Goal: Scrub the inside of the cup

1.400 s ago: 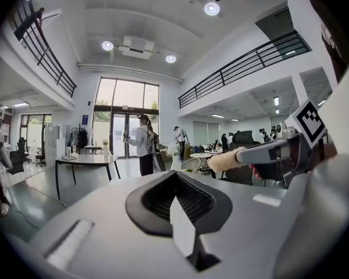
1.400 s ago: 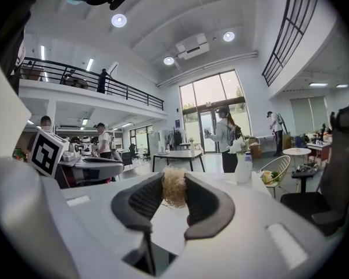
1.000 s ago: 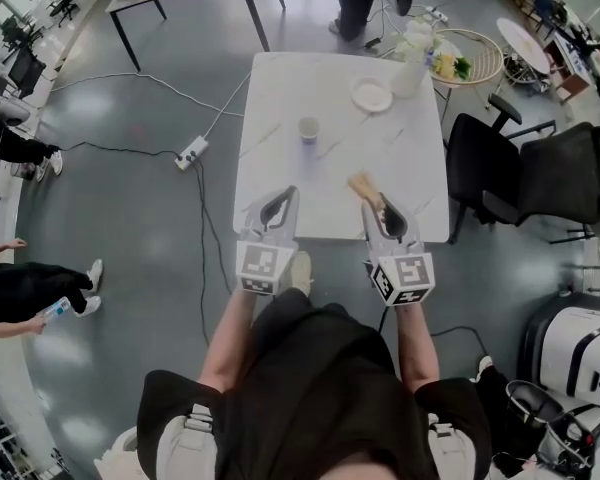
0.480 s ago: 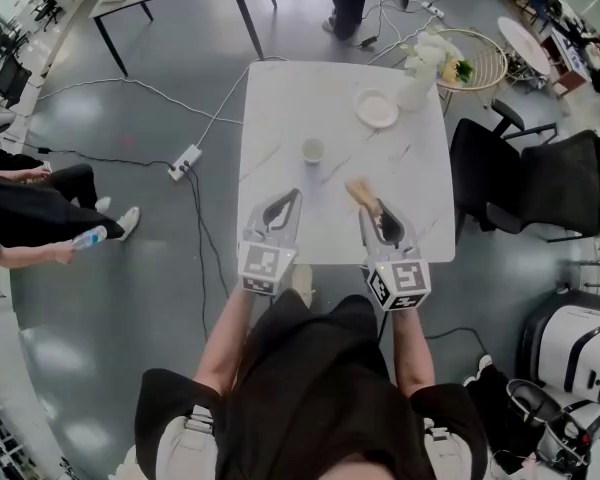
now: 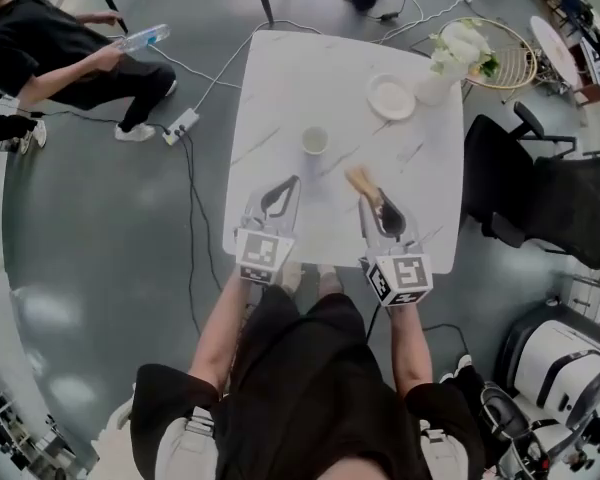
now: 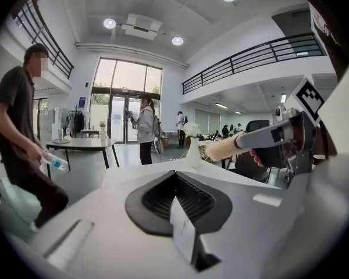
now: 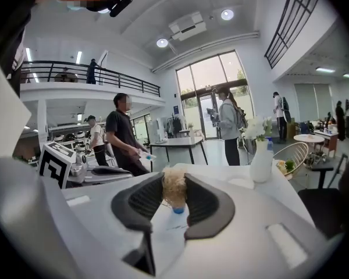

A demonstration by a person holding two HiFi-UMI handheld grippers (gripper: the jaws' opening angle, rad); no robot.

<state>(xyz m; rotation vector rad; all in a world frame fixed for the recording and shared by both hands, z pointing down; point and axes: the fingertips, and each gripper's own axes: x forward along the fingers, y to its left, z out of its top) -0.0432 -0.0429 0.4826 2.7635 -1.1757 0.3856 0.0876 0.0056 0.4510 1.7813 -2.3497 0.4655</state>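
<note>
The cup point(image 5: 315, 140) on the desk point(image 5: 280, 88) is too small to show its inside. Nearer than the cup, the brush point(image 5: 361, 182) handle is hidden inside the right tool point(image 5: 380, 208); only bristles show. Left of the desk a person point(image 5: 50, 58), and right of it a chair point(image 5: 570, 208), are cut off by the edges.

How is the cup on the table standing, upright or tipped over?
Upright: the cup stands on the table, its round open mouth facing up toward the head camera.
</note>
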